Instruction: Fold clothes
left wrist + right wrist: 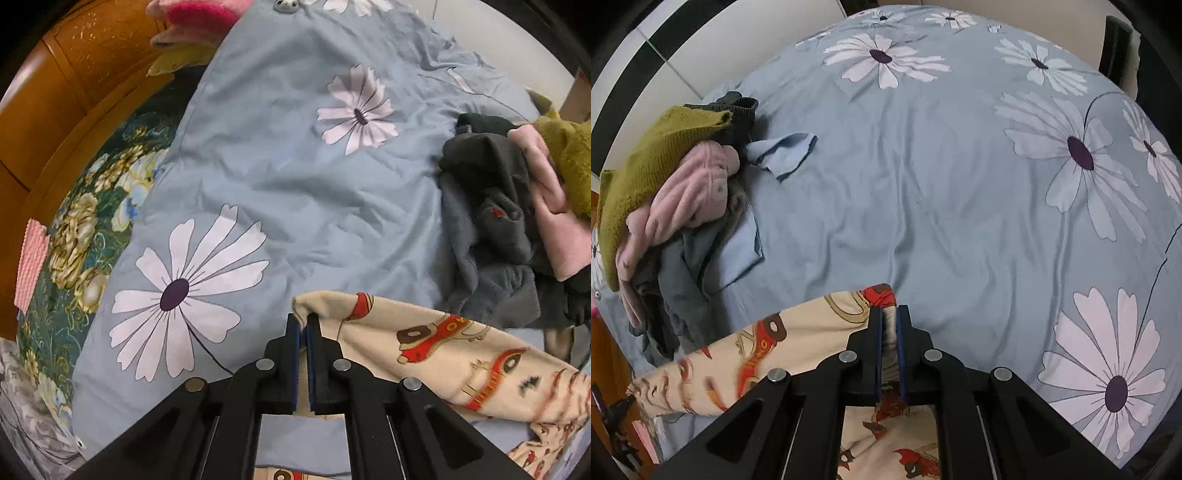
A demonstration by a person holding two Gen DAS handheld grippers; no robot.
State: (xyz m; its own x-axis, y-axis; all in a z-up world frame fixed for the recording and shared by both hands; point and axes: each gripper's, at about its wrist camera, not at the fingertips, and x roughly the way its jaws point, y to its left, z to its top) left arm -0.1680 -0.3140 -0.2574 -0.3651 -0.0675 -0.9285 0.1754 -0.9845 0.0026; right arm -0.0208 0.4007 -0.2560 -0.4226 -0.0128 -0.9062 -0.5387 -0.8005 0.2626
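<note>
Cream cartoon-print garment [461,354] stretches above the blue daisy bedspread [923,184], near a heap of clothes [672,192]. Left claw [303,321] is pinched tight on one edge, right claw [889,314] likewise clamped on another.

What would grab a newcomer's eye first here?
The cream cartoon-print garment, stretched between the left gripper and right gripper, both jaws shut on its edge. Behind it spreads the blue daisy bedspread, with a heap of unfolded clothes at its far left in the right view.
</note>
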